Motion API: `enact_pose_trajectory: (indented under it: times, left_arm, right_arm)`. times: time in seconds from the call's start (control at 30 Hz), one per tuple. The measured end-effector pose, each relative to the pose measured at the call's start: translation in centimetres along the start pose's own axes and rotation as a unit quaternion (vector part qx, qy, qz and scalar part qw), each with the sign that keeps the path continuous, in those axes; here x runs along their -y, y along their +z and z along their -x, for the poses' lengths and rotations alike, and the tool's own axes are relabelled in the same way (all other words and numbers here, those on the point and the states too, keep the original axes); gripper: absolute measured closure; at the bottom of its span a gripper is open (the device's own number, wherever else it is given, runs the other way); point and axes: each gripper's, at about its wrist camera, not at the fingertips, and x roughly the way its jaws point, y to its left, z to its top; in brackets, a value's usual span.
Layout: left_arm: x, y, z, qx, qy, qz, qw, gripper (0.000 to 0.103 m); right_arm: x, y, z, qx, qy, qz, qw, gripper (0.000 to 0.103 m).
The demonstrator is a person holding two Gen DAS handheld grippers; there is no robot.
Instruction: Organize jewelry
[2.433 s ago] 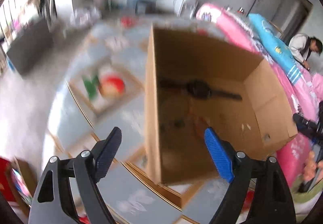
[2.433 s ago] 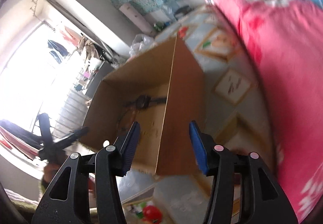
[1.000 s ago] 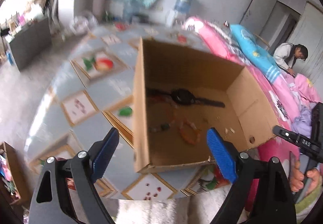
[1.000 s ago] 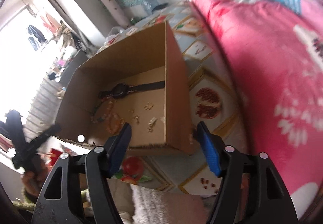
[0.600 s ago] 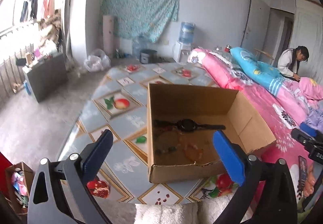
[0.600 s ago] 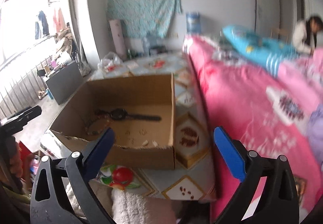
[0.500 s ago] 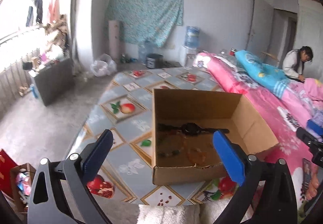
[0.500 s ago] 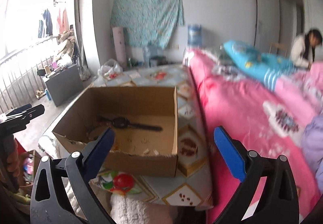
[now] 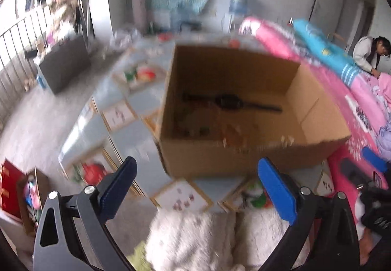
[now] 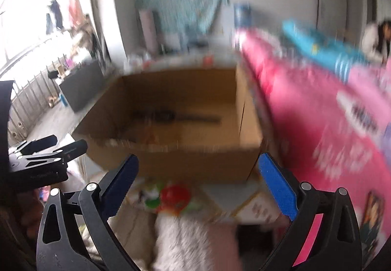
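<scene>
While both the left gripper (image 9: 195,183) and right gripper (image 10: 198,178) hang wide apart and empty, a watch (image 9: 227,102) and blurred small jewelry lie loose inside the cardboard box (image 9: 244,156), unsorted as far as shown.

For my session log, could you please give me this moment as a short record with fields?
setting: bedroom, patterned floor mat, pink bedding on the right
container: open cardboard box standing on the mat
contents: black wristwatch lying flat near the box's back wall; small blurred pieces nearer the front, type unclear
left gripper: open, empty, in front of the box
right gripper: open, empty, in front of the box
image quality: motion blur in both views
</scene>
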Motion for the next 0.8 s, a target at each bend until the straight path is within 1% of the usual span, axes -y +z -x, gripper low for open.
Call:
enact_pose_trajectory:
  times: [0.07,0.17,0.23,0.37,0.57,0.8]
  left_arm:
    - [0.7,-0.6,-1.4,-0.034,0.005,-0.002,0.9994,0.006]
    - [1.6,-1.4,-2.7,-0.062,0.013,-0.01,0.998,0.006]
    - [1.9,-1.6,-3.1,-0.07,0.023,-0.012,0.9972,0.006]
    - [1.6,-1.6,-3.7,-0.081,0.019,-0.002,0.9965,0.006]
    - [1.8,-1.2,-4.2,-0.087,0.022,-0.003,0.996,0.006]
    - [2.3,-0.7,-5.1,-0.091,0.024,-0.004,0.9956,0.006]
  right_arm:
    - [0.2,-0.5,-2.3,-0.053,0.007,-0.017,0.998,0.008]
    - [-0.4,-0.9,-3.5,-0.077,0.011,-0.018,0.997,0.008]
    - [-0.8,-0.7,-4.0,-0.077,0.006,-0.007,0.997,0.008]
    - [-0.7,-0.5,-4.5,-0.083,-0.002,-0.004,0.997,0.008]
    - [-0.5,-0.4,-5.1,-0.094,-0.011,-0.01,0.995,0.008]
    - [-0.2,-0.2,-5.4,-0.096,-0.02,-0.01,0.995,0.008]
